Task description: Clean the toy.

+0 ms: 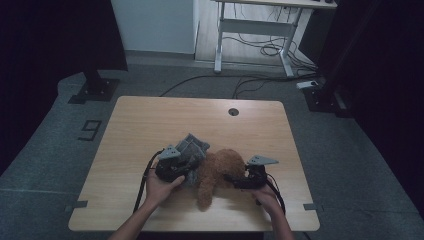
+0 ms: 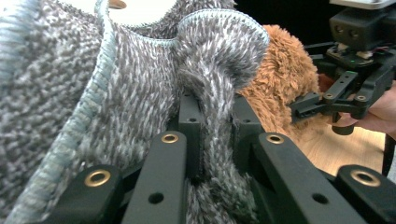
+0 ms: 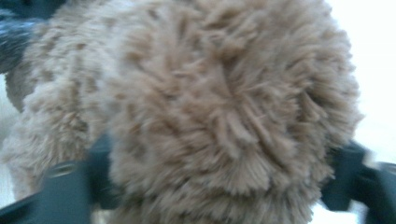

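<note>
Two soft items in play on the counter (image 1: pixel 150 120): a brown plush bear (image 1: pixel 220 172) and a small grey knitted garment (image 1: pixel 192 150), both lying near the counter's near edge, roughly midway along it. Garment sits at the bear's left side, touching it, partly over its upper body.

Left gripper (image 1: pixel 172 167): jaws pinched nearly fully together on a fold of the grey knit (image 2: pixel 210 93); the left gripper view shows the fabric bunched and squeezed between the two black jaws, hem edge curling above.

Right gripper (image 1: pixel 245 180): jaws partway apart, straddling a rounded lobe of the plush bear (image 3: pixel 210 107), one jaw on each side. Picture is blurred; cannot tell whether the pads actually press into the fur.

Handling judgement: both items light, limp, compressible. Knit stretches and will slide over the fur with some drag; it should be pinched at the bound hem, where it is firmest. Bear gives no rigid hold; best gripped on a limb or narrow part, since a bulky lobe may squeeze out of the jaws.
</note>
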`<state>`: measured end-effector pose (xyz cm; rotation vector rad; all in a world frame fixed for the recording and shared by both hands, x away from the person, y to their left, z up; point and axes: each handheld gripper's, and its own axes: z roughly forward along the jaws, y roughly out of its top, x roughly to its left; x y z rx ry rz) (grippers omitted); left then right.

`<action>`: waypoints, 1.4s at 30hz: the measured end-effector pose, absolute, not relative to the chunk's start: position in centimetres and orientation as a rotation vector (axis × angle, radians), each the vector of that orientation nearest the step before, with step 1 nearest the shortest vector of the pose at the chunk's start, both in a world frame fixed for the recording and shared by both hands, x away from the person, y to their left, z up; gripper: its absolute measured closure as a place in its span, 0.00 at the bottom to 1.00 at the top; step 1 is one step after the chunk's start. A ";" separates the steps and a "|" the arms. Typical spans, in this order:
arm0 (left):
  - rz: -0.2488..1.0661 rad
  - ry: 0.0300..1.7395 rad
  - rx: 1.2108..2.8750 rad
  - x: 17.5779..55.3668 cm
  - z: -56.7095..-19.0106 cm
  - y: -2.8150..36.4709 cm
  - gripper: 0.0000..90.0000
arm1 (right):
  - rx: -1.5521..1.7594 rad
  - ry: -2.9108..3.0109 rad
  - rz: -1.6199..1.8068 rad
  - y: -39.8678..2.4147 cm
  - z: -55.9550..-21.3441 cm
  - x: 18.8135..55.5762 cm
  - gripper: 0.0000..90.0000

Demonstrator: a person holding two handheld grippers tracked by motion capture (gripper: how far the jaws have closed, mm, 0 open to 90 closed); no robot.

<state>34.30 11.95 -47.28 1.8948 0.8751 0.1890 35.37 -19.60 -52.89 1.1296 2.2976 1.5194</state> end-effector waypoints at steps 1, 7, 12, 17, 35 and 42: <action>0.193 0.877 1.893 34.3 -47.3 12.0 0.87 | 1.092 2.291 1.505 -19.5 -52.7 35.2 0.35; 0.207 0.910 1.884 35.6 -46.8 11.8 0.87 | 0.939 2.198 1.395 -18.5 -51.3 34.7 0.50; 0.207 0.936 1.896 37.1 -46.2 11.1 0.87 | 0.956 2.103 1.377 -18.3 -51.1 35.3 0.50; 0.207 0.935 1.910 37.5 -45.8 10.5 0.87 | 0.948 2.071 1.369 -18.8 -51.5 35.4 0.50; 0.178 0.801 2.009 37.4 -42.5 0.8 0.86 | 0.908 2.097 1.369 -19.6 -52.2 34.2 0.48; 0.233 0.767 2.058 37.0 -44.3 -2.3 0.86 | 0.944 2.099 1.379 -19.8 -52.6 34.2 0.48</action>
